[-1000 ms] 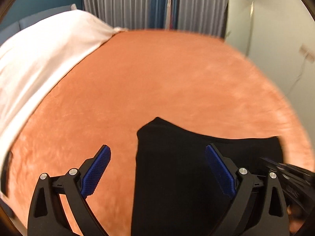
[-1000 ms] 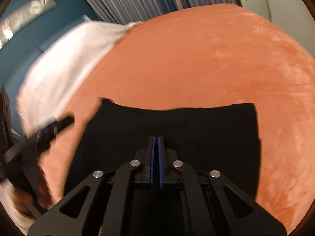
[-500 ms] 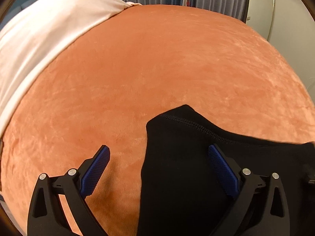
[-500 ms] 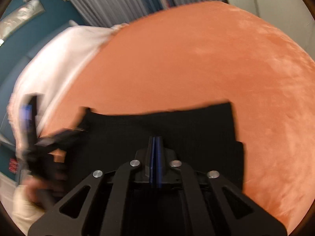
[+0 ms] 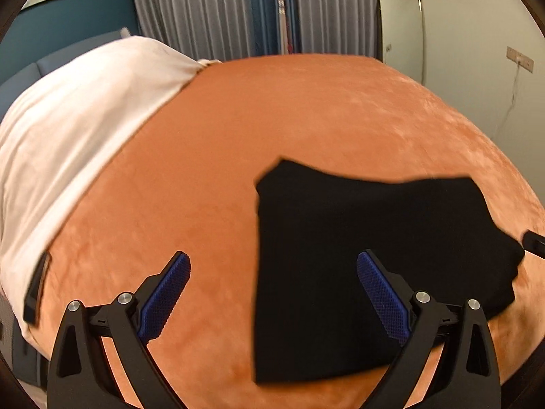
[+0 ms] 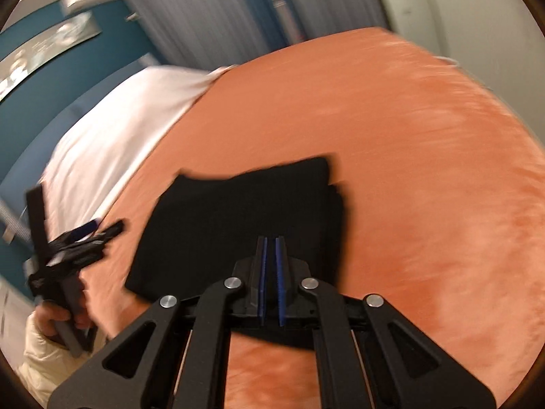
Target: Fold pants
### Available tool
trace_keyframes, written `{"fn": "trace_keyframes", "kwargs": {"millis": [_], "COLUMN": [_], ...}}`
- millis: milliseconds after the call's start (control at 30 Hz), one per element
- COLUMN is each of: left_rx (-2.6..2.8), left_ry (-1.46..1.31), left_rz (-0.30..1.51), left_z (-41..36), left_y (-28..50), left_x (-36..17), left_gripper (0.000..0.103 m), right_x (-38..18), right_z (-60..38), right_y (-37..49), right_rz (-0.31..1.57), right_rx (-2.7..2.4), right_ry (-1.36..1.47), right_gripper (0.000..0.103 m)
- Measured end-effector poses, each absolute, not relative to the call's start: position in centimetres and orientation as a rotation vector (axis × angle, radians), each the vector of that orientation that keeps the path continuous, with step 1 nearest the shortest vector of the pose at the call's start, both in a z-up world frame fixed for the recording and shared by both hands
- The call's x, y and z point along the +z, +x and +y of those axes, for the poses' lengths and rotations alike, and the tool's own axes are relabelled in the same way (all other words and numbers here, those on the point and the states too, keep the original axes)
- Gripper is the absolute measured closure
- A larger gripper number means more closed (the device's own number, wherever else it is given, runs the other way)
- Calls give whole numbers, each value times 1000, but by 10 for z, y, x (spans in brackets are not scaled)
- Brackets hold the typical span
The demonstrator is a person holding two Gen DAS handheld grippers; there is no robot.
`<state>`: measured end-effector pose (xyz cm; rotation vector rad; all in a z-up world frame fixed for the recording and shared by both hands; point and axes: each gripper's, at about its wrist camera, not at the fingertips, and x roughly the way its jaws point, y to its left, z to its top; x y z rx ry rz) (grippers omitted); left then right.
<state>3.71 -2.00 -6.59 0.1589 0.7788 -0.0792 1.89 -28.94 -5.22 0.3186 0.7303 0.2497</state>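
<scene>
The black pants (image 5: 374,266) lie as a compact folded rectangle, flat on the orange velvety bedspread (image 5: 272,119), which to my judgement means the folding is finished or nearly so and both tools are clear of the cloth. In the left wrist view the left gripper (image 5: 272,293) has its jaws spread wide and holds nothing; its blue pads (image 5: 167,289) straddle the left edge of the pants, one over bare bedspread, the other in front of the black cloth, with no sign of touching. From this gripper the bulk of the pants sits at about one to two o'clock, with its near edge just beside the tool. In the right wrist view the right gripper (image 6: 270,272) has its pads almost pressed together, only a thin slit between them, with nothing pinched; the pants spread ahead of it from ten to twelve o'clock, and their near edge seems to pass under the jaws. A white sheet (image 5: 75,129) covers the bed at about ten o'clock, well apart from the pants. The person's hand (image 6: 64,310) carrying the left gripper shows at nine o'clock in the right view.
</scene>
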Motion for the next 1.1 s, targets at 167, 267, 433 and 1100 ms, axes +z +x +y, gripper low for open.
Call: {"fn": "trace_keyframes", "kwargs": {"millis": [167,267,433,1100], "left_rx": [-48,-82,-109,-115], "left_ry": [171,73,-21,-19], "left_rz": [908,915,935,936], "left_z": [-23,-7,11,14], "left_y": [33,29,18,-10], "left_x": [-115,-121,-106,-97], "left_gripper": [5,5,5,5], "right_x": [-98,-97,-67,-98], "right_z": [-307,-310,-327,-299], "right_y": [13,8,-10,2], "right_rz": [798,805,714,808], "right_rx": [236,260,204,226], "right_ry": [418,452,477,397], "right_gripper": [103,103,60,85]}}
